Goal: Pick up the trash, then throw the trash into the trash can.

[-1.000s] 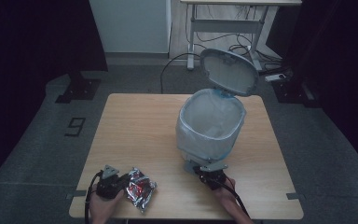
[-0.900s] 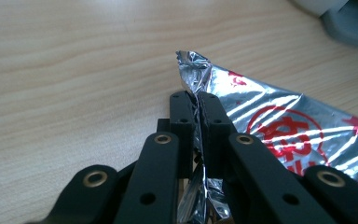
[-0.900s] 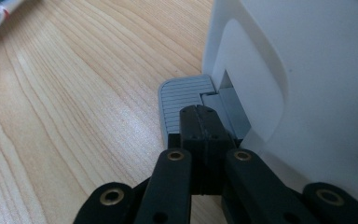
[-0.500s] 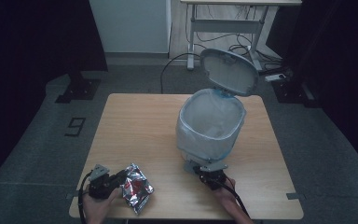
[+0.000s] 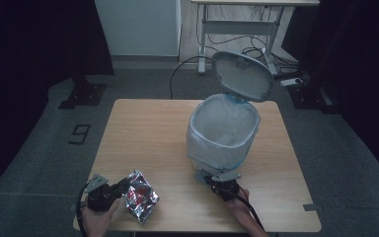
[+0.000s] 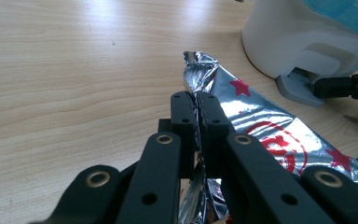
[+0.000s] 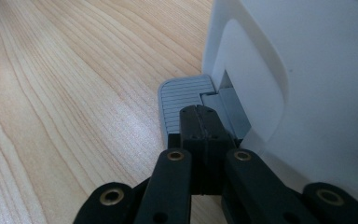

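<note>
From the high view, a light wooden tabletop (image 5: 148, 133) carries a white plastic pedal bin (image 5: 222, 136) lined with a pale blue bag, standing toward the right half, its oval grey lid (image 5: 242, 76) tipped up over the far edge. A crumpled silver foil wrapper with red print (image 5: 140, 197) lies near the front left corner. The left gripper (image 5: 121, 186) sits at that corner in the person's left hand (image 5: 96, 219), its jaws at the wrapper's left edge. The right gripper (image 5: 222, 182) is near the front edge, right at the bin's base, held by the right hand (image 5: 242, 212).

In the left gripper view, the two black jaws are pressed together on a fold of the foil wrapper (image 6: 261, 126), pinching it; the rest of the wrapper spreads to the right over the tabletop (image 6: 74, 79). The bin (image 6: 303, 42) stands beyond, with the other gripper (image 6: 342, 87) at its grey pedal (image 6: 296, 88).

In the right gripper view, the jaws are closed tight against each other with nothing between them, their tips resting on the ribbed grey pedal (image 7: 184, 100) at the foot of the bin (image 7: 307, 88).
</note>
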The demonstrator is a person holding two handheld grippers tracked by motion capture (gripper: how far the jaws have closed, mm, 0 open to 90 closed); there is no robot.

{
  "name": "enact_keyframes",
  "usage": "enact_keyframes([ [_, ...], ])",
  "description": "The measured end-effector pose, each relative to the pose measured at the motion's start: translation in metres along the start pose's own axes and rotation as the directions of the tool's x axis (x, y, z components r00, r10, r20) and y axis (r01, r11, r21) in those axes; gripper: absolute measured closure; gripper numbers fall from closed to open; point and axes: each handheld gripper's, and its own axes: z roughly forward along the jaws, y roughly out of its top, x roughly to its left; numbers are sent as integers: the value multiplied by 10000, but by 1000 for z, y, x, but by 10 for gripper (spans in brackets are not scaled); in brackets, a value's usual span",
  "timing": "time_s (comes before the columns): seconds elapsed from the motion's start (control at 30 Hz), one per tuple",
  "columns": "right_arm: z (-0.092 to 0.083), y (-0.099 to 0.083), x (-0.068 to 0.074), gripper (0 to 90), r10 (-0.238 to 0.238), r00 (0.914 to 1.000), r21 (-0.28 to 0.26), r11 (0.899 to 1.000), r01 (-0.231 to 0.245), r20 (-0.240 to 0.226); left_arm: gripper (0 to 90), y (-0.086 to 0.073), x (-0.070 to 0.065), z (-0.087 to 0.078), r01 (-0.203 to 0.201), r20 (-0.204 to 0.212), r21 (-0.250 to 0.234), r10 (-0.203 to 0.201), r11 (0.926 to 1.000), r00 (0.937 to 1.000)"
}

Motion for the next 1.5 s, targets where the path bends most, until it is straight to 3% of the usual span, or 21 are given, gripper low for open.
enact_keyframes([
  [0.5, 0, 0, 0, 900, 0, 10000, 1, 10000, 0, -1, 873, 4, 0, -5, 27, 74, -220, -26, 9998, 10000],
  [1.0, 0, 0, 1, 900, -92, 9999, 0, 10000, 92, 77, 873, 18, -5, -5, -130, 313, -392, 142, 9991, 9994],
  [1.5, 0, 0, 1, 900, -61, 10000, -6, 10000, 61, 45, 873, 45, -23, -11, -893, 461, -348, 909, 9954, 9948],
])
